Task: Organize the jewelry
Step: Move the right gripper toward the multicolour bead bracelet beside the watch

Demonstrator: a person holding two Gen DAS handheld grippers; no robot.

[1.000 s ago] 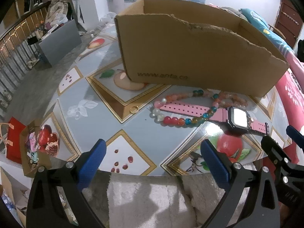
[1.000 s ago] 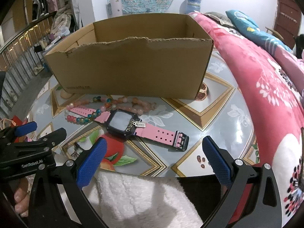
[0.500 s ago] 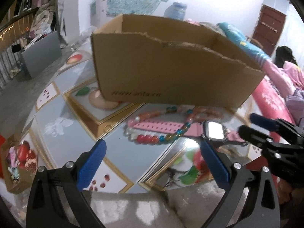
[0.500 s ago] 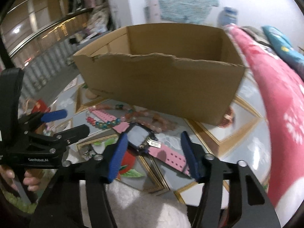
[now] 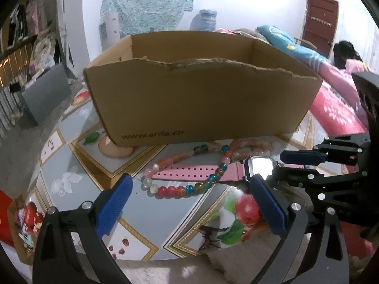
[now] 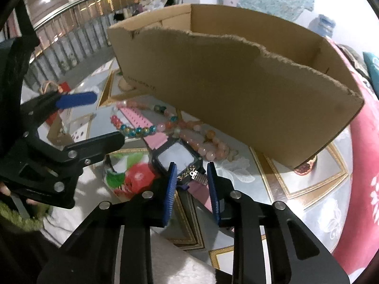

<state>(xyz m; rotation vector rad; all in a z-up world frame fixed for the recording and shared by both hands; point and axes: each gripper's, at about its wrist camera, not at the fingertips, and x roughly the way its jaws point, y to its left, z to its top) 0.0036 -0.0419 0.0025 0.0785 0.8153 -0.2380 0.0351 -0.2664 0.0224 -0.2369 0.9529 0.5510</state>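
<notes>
Closest in, the right gripper (image 6: 191, 177) is closing its jaws around the pink watch (image 6: 176, 158), which lies flat on the tabletop (image 6: 260, 177) just by its black face (the pads look not quite pressed home yet). The left gripper (image 5: 189, 203) hangs wide open over the bead bracelet (image 5: 184, 189), holding nothing. Beyond stands the cardboard box (image 5: 201, 104); I'd guess the watch must next be lifted over its torn rim.
</notes>
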